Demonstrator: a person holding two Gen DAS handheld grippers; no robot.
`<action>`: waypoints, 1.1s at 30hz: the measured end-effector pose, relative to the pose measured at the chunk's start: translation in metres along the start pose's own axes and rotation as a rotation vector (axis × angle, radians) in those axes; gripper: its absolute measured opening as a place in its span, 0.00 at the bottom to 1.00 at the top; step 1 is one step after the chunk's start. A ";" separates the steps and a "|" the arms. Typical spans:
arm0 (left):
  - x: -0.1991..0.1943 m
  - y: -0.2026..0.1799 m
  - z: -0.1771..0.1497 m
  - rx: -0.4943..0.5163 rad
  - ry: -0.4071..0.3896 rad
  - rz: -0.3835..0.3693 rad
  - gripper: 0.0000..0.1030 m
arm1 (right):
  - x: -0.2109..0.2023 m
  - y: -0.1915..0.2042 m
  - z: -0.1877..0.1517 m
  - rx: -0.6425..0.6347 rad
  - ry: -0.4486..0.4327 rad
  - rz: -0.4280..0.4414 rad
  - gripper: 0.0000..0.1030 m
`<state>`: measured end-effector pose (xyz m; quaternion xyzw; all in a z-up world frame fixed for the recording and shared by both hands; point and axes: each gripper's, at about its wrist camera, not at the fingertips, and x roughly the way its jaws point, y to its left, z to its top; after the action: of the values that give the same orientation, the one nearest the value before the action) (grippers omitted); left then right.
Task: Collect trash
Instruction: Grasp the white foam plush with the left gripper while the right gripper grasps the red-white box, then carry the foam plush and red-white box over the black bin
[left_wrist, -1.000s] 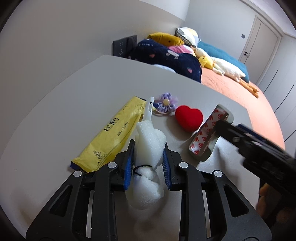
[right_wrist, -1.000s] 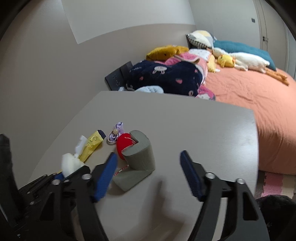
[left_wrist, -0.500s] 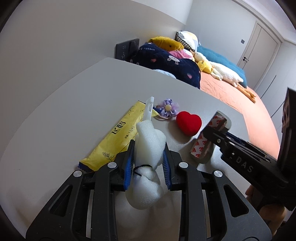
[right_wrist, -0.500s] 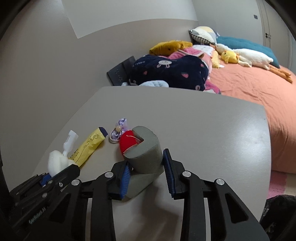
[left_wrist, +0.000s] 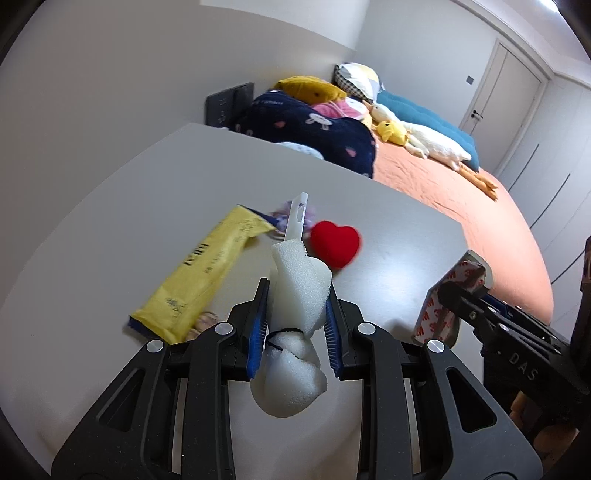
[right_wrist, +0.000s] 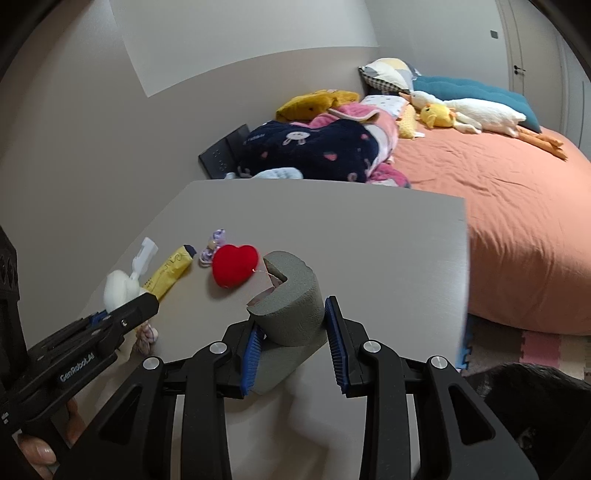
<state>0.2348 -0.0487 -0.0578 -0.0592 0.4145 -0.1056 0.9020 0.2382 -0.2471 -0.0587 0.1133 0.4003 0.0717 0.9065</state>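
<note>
Left gripper (left_wrist: 294, 326) clamped on white foam wad (left_wrist: 295, 295), foam lifted clear of table (left_wrist: 110, 221) near left edge. Right gripper (right_wrist: 293, 345) pinching grey foam corner guard (right_wrist: 295, 306), raised above table middle, toward near edge. Yellow packet (left_wrist: 207, 273) lies flat beside left edge. Red plush heart (right_wrist: 234, 264) between packet and guard, purple hair tie (right_wrist: 214, 245) just behind it.
</note>
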 end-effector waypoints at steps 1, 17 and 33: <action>-0.002 -0.004 0.000 0.005 0.000 -0.002 0.26 | -0.005 -0.003 -0.001 0.001 -0.004 -0.002 0.33; -0.072 -0.067 -0.024 0.084 -0.059 -0.010 0.26 | -0.100 -0.028 -0.026 0.008 -0.081 0.002 0.33; -0.125 -0.121 -0.068 0.153 -0.089 -0.026 0.26 | -0.188 -0.064 -0.067 0.024 -0.152 -0.035 0.34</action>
<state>0.0868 -0.1370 0.0139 -0.0003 0.3638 -0.1458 0.9200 0.0655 -0.3398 0.0140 0.1221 0.3332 0.0424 0.9340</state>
